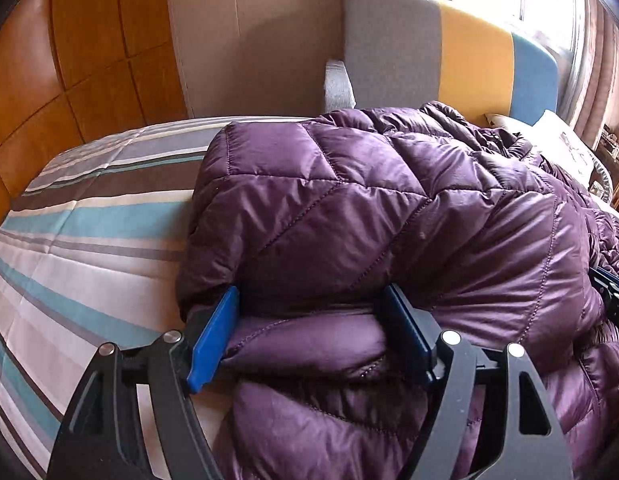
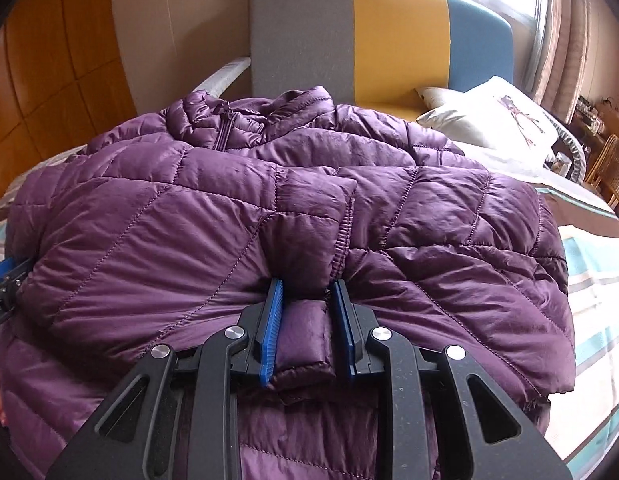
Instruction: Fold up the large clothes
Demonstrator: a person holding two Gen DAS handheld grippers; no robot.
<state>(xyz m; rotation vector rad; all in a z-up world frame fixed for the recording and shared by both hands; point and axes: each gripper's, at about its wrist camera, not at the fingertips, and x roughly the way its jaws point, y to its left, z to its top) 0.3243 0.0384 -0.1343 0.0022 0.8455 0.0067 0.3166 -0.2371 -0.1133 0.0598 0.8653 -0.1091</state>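
Right gripper (image 2: pixel 307 312), jaws drawn close, pinches a narrow quilted fold of the purple down jacket (image 2: pixel 229 220) between its blue pads (image 2: pixel 270 332); the pinched fold bulges out between the fingers and rises into a ridge just ahead of them. Left gripper (image 1: pixel 313 328), jaws spread wide, straddles a thick roll of the same jacket (image 1: pixel 349 208); the roll lies between its blue pads (image 1: pixel 213 336), and whether the pads press on it cannot be told from the left wrist view. The left gripper's blue tip also shows at the left edge of the right wrist view, beside the jacket's border.

Jacket: spread across the bed, collar and zip toward the headboard, its near portion doubled over into a puffy layer lying on the lower body of the garment.

Surroundings: a striped bedcover (image 1: pixel 89 240) in teal, grey and white beneath the jacket; a white pillow (image 2: pixel 489 120) to the right, near the headboard (image 2: pixel 389 40), which is panelled grey, yellow and blue; wooden wardrobe panels (image 1: pixel 69 60) on the left; curtains (image 2: pixel 565 40) by a bright window on the right.
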